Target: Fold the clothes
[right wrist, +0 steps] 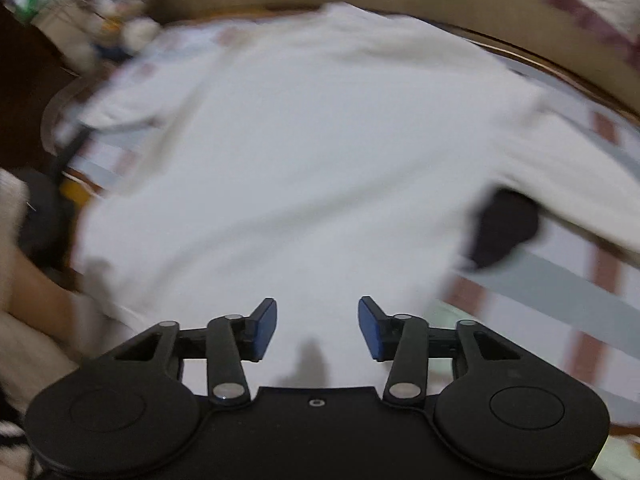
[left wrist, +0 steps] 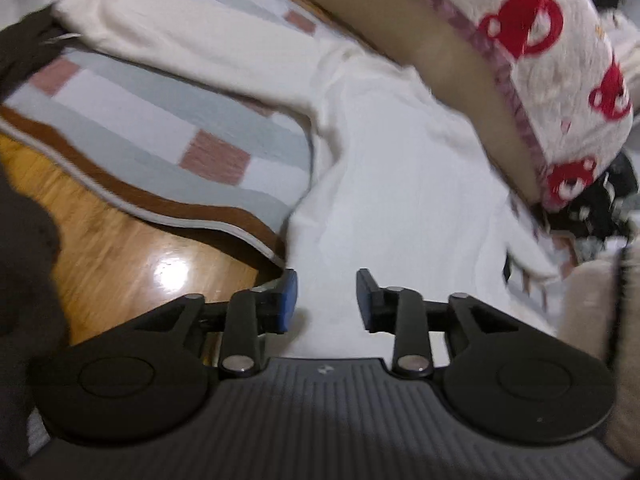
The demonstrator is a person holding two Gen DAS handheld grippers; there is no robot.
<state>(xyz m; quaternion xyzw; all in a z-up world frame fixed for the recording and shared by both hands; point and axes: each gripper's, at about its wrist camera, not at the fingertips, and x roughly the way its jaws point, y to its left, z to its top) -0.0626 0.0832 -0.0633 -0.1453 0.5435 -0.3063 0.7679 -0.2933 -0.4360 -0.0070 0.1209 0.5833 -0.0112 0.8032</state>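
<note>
Left wrist view: your left gripper (left wrist: 326,300) hangs open over a white shirt (left wrist: 384,184) on a striped mat (left wrist: 132,120). Your right gripper (right wrist: 317,328) gapes empty above the shirt (right wrist: 300,152).

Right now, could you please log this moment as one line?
left tool open | right tool open | white long-sleeved top flat on striped mat

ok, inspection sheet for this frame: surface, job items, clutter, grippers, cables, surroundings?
Surface: striped mat with brown edge, on wood floor.
Job's things: white long-sleeved top spread flat on the mat, one sleeve stretched out sideways.
Clutter: dark cloth at the mat's far corner; small dark object beside the top, too blurred to identify.
Grippers: left gripper and right gripper over the top's near edge, jaws open, empty.
Cables: nothing seen.
Surroundings: bear-print blanket on furniture behind the mat.
</note>
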